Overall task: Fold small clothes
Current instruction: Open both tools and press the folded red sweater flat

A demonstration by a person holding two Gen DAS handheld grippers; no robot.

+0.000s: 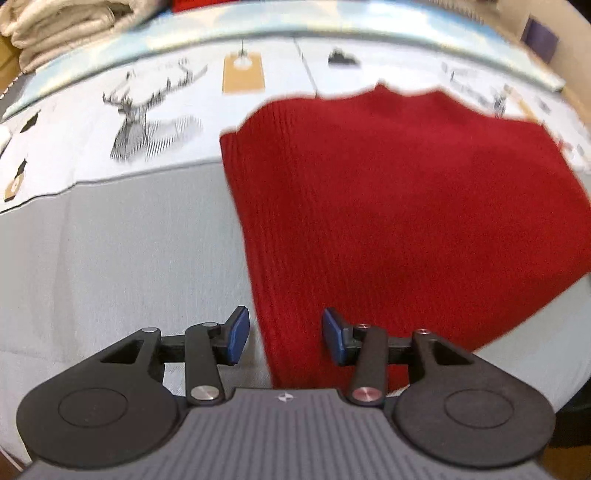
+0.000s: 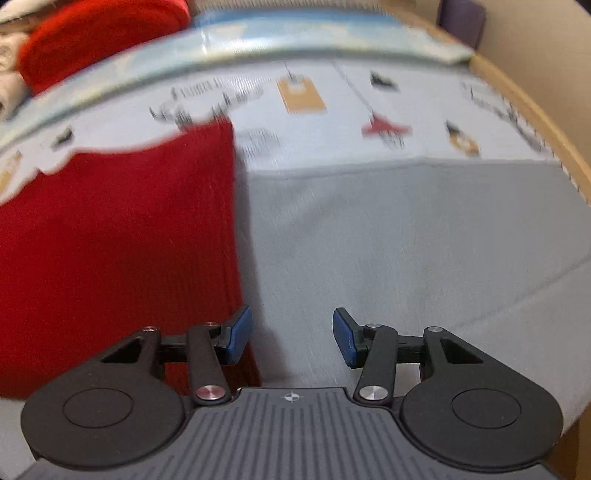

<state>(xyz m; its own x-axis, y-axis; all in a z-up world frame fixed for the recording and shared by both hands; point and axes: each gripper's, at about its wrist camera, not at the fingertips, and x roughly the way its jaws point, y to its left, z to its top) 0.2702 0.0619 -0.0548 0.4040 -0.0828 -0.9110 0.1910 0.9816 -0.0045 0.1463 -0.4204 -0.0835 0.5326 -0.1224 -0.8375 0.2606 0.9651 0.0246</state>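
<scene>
A red ribbed knit garment [image 1: 388,203] lies flat on the grey cloth [image 1: 129,258], folded into a rough rectangle. My left gripper [image 1: 286,326] hovers over its near left edge, jaws apart, blue pads [image 1: 238,332] clear of the knit. In the right wrist view the same red garment [image 2: 110,240] fills the left side. My right gripper [image 2: 293,326] stands open just off its right edge, above the bare grey cloth [image 2: 406,240], with nothing between the fingers.
A white printed cloth with a deer drawing [image 1: 147,122] covers the far part of the surface. Folded beige fabric [image 1: 55,26] and a folded red item [image 2: 92,37] are stacked at the far left. A wooden rim [image 2: 535,122] bounds the right side.
</scene>
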